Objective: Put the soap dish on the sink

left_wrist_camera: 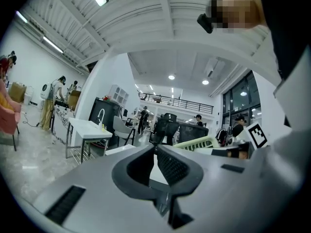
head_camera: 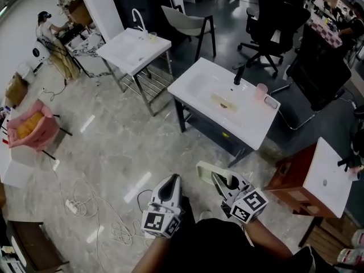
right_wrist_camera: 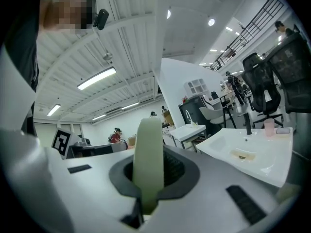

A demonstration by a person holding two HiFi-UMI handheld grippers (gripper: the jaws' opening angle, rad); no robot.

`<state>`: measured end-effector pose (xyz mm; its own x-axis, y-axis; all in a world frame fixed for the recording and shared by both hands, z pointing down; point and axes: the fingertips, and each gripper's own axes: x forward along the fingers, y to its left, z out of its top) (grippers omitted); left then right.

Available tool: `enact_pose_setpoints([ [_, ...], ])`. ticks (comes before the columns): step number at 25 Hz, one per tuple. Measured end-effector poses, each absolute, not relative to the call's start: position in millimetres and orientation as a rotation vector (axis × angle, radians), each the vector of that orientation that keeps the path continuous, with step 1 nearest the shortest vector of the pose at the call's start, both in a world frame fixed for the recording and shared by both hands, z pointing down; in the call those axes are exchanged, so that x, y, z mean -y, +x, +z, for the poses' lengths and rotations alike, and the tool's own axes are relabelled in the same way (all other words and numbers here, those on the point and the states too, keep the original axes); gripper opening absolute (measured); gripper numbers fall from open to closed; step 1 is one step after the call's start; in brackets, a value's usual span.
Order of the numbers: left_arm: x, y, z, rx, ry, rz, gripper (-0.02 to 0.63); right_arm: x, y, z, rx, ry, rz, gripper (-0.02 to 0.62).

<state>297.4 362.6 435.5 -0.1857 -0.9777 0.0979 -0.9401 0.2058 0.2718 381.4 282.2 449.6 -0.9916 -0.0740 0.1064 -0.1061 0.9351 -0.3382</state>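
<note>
A pale green soap dish (head_camera: pixel 206 171) stands on edge between the jaws of my right gripper (head_camera: pixel 219 181), which is shut on it, low in the head view. In the right gripper view the dish (right_wrist_camera: pixel 147 159) fills the gap between the pads. The white sink (head_camera: pixel 196 84) with a black faucet (head_camera: pixel 239 74) stands ahead of both grippers, a stretch of floor away; in the right gripper view the sink (right_wrist_camera: pixel 252 166) lies to the right. My left gripper (head_camera: pixel 172 180) is beside the right one, shut and empty; its own view shows the tips (left_wrist_camera: pixel 155 148) meeting and the dish (left_wrist_camera: pixel 197 143) to its right.
A pink cup (head_camera: pixel 261 90) and a small item sit on the sink's right rim. A second white sink (head_camera: pixel 133 47) stands far left, office chairs (head_camera: pixel 278 21) behind. A brown stand with a white top (head_camera: pixel 330 178) is at right. Cables (head_camera: pixel 85 206) trail on the floor at left.
</note>
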Motion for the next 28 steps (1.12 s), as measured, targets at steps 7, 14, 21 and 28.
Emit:
enact_pose_setpoints([
  [7,-331.0,224.0,435.5,2.236,1.819,-0.256,0.023,-254.5,310.9,452.5,2.969,0.117,0.461,0.007],
  [14,-297.8,129.2,423.4,2.179,1.818,-0.341,0.023,-220.9,221.2,444.5,2.928,0.153,0.469,0.008],
  [21,-273.0,52.9,409.2,2.172,1.912,-0.291,0.023,-200.3,141.7,425.8,2.932,0.193,0.441,0.007],
  [28,-271.3,-14.1,408.3,2.178,1.903,-0.313,0.024,-187.5,75.9,425.9,2.903,0.240,0.418,0.008],
])
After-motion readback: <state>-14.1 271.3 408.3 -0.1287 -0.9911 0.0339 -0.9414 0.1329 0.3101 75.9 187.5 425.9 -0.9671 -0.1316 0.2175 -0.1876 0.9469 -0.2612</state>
